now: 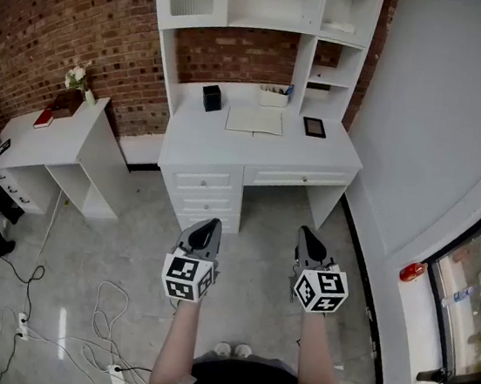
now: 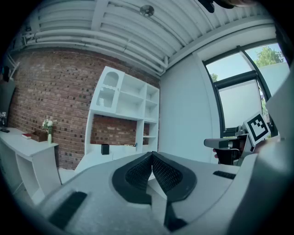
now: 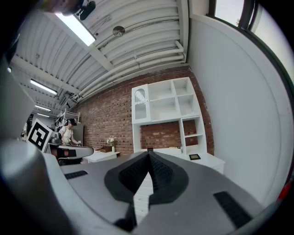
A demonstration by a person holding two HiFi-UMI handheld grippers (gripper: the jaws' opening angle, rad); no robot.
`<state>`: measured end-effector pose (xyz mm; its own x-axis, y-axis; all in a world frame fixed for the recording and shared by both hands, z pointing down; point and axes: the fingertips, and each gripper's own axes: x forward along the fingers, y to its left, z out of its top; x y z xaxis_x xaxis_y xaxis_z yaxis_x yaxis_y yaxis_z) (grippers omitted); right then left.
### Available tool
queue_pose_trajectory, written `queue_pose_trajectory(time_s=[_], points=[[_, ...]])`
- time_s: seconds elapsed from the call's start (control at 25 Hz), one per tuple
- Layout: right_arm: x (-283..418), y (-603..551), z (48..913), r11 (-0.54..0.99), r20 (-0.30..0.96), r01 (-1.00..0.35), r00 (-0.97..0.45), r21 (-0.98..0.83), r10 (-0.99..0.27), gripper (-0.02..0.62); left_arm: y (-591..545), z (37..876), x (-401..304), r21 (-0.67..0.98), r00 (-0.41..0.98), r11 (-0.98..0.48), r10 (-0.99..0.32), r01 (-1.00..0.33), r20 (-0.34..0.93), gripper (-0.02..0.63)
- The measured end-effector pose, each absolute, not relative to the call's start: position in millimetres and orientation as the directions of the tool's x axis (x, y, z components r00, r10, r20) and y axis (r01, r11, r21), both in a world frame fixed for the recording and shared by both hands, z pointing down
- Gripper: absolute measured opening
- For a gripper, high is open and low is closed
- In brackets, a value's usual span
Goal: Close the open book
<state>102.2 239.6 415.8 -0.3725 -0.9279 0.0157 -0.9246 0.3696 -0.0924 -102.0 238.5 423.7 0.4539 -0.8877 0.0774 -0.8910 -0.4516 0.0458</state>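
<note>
An open book point(image 1: 255, 120) with pale pages lies flat on the white desk point(image 1: 195, 137) against the brick wall, well ahead of me. My left gripper point(image 1: 211, 224) and right gripper point(image 1: 305, 232) are held level side by side over the floor, some way short of the desk. Both are shut with nothing between their jaws. In the left gripper view the left gripper point(image 2: 151, 154) has its tips touching, with the desk point(image 2: 92, 160) far off. In the right gripper view the right gripper point(image 3: 148, 153) is likewise shut.
On the desk stand a black box point(image 1: 211, 98), a dark framed tablet point(image 1: 314, 127) and a pen tray point(image 1: 274, 95). A white hutch point(image 1: 265, 6) rises above. A low white side table point(image 1: 45, 143) with flowers stands left. Cables point(image 1: 109, 319) lie on the floor.
</note>
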Motion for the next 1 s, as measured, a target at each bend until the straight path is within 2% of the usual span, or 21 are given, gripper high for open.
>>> queue_pose_trajectory(time_s=[1.0], points=[[107.6,245.3,422.0,0.384,0.001,-0.913,-0.388,-0.136,-0.922,-0.002,244.4,439.1,-90.0,0.057,0.467,-0.464,-0.877,-0.884,0.114,0.011]])
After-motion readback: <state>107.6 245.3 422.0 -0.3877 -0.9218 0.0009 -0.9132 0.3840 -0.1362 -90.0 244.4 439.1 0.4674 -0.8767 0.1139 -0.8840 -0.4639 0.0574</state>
